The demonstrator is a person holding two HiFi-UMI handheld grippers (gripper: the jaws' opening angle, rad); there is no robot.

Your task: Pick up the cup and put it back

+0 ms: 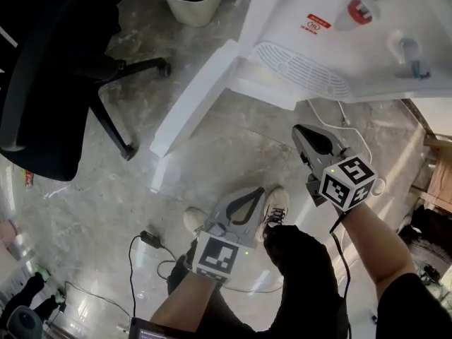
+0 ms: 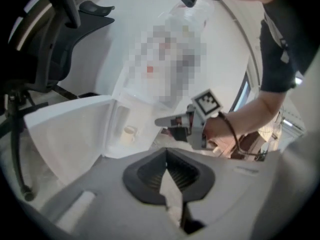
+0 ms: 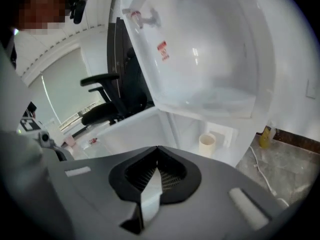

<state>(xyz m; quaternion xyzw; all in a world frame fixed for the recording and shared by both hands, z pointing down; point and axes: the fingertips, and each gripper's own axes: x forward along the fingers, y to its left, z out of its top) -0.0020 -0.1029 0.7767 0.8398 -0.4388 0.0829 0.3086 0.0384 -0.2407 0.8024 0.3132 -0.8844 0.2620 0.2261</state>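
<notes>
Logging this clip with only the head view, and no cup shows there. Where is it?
Observer: The cup stands upright inside the open lower compartment of the water dispenser, seen in the right gripper view.
Operator: Is the right gripper on it?
Observer: No. The right gripper is shut on nothing, short of the cup.
Operator: And the left?
Observer: The left gripper is shut and empty too; the cup sits beyond it, past the open door.
</notes>
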